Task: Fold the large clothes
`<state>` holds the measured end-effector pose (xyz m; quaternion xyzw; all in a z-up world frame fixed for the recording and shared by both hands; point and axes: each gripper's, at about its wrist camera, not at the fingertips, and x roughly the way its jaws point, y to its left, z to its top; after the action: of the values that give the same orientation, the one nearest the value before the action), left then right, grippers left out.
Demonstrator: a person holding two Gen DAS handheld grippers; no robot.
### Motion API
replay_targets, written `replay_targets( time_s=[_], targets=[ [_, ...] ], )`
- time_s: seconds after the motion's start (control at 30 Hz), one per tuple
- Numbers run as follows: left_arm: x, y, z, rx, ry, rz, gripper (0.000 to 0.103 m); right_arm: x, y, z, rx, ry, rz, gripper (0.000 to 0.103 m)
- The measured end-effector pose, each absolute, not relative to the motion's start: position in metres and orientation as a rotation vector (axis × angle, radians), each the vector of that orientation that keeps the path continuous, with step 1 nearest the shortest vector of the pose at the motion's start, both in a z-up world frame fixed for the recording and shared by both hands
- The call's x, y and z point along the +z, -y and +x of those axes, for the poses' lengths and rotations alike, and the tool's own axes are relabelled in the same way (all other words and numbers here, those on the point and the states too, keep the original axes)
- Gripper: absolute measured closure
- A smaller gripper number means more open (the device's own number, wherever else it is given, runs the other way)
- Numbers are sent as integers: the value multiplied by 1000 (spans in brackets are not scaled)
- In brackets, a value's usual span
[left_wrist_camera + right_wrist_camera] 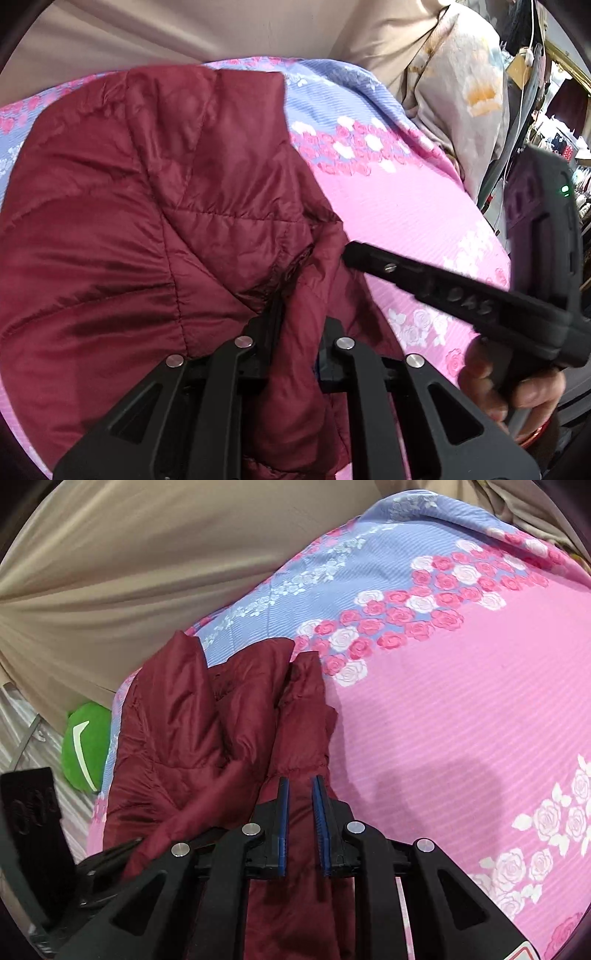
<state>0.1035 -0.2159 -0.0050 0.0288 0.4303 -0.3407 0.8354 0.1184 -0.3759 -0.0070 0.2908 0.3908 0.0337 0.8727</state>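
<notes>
Maroon quilted nylon, glossy and puffed between stitch lines, makes up the jacket (pixel 147 221), which lies on a bed covered by a pink and lilac rose-print bedspread (pixel 406 221). A beige curtain (pixel 129 572) hangs behind the bed, and a green ball (pixel 86 746) sits beside it on the floor. In the left wrist view, the left gripper (pixel 295 325) is clamped on a bunched fold of the jacket near its right edge, cloth filling the gap between its fingers. The right gripper (pixel 347 254) reaches in from the right, its tip touching the same edge. In the right wrist view, the right gripper (pixel 300 794) shows blue-lined fingers standing a little apart with a narrow strip of jacket (pixel 221 720) running between them; whether the pads press the cloth cannot be told. The garment appears light, soft and compressible, and its smooth shell is likely slippery, so a shallow pinch on a single layer may slide free. Hold is best taken at a seam, hem or stitched quilt line, with several layers gathered deep between the fingers. Trapped air should make folds spring back unless pressed flat. Both holds sit close together on one edge, which suggests a fold in progress.
</notes>
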Motion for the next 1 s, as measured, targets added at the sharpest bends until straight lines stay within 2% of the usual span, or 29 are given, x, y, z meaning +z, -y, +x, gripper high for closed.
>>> replay_targets(
  time_s=[0.07,0.37,0.57,0.67,0.8,1.0],
  targets=[
    [-6,214,105,-727,-915,51,92,-10,380,116,57,-831,619,80],
    [8,171,98,-760,-929,-18,92,-41,346,125,145,-957,629,82],
    [37,143,73,-722,-838,19,92,-49,297,115,316,-987,667,83],
    [22,154,74,-706,-859,81,92,-47,294,113,313,-980,656,83],
    [-9,157,83,-710,-921,60,92,-24,330,98,203,-917,691,83],
    [-11,163,75,-692,-880,101,88,27,349,113,207,-811,666,78]
  ],
)
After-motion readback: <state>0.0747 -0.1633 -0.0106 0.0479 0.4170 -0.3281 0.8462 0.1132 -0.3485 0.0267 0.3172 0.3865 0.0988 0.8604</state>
